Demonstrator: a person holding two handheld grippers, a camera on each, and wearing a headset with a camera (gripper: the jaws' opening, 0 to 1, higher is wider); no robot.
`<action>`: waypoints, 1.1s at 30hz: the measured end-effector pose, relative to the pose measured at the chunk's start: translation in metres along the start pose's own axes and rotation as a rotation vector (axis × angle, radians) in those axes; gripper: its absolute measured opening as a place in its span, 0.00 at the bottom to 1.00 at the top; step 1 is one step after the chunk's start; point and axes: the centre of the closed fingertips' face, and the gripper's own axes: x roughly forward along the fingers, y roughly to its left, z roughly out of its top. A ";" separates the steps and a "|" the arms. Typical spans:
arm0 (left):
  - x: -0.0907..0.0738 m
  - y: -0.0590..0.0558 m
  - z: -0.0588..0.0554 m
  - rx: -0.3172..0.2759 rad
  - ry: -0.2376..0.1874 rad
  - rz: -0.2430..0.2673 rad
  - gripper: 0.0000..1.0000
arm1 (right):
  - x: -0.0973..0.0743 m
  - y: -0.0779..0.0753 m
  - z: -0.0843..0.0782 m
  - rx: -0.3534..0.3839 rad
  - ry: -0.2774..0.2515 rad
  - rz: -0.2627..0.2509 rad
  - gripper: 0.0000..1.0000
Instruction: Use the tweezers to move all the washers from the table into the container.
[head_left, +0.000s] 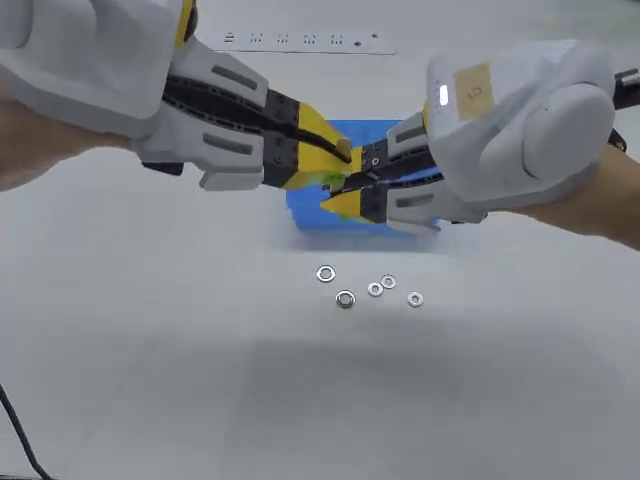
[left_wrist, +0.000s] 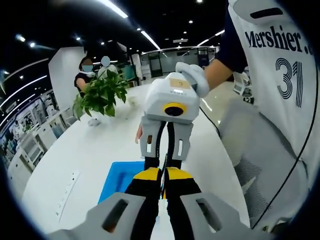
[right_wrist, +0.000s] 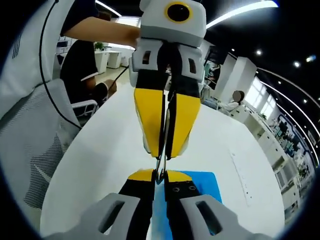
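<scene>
Several small metal washers (head_left: 375, 289) lie loose on the white table, just in front of a blue container (head_left: 310, 222). Above the container my two grippers meet tip to tip. The left gripper (head_left: 345, 160) comes in from the left and the right gripper (head_left: 335, 202) from the right. In the right gripper view thin metal tweezers (right_wrist: 165, 125) run between the left gripper's yellow jaws and down into my right gripper (right_wrist: 159, 176). In the left gripper view my left gripper (left_wrist: 162, 176) is shut on the same dark tweezers (left_wrist: 164, 167). Both grippers hang well above the washers.
A white strip with printed marks (head_left: 300, 40) lies at the table's far edge. A dark cable (head_left: 18, 435) crosses the near left corner. A potted plant (left_wrist: 100, 92) stands further down the table, and a mesh chair (right_wrist: 37, 145) is beside it.
</scene>
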 end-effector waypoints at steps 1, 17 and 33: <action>0.000 -0.004 -0.001 -0.005 0.000 0.000 0.06 | 0.001 0.004 0.001 0.003 -0.001 0.004 0.08; 0.022 -0.065 -0.033 -0.108 0.026 -0.028 0.07 | 0.013 0.074 -0.030 0.050 0.043 0.059 0.09; 0.033 -0.051 -0.045 -0.128 0.038 -0.013 0.07 | 0.016 0.062 -0.050 0.096 0.079 0.034 0.11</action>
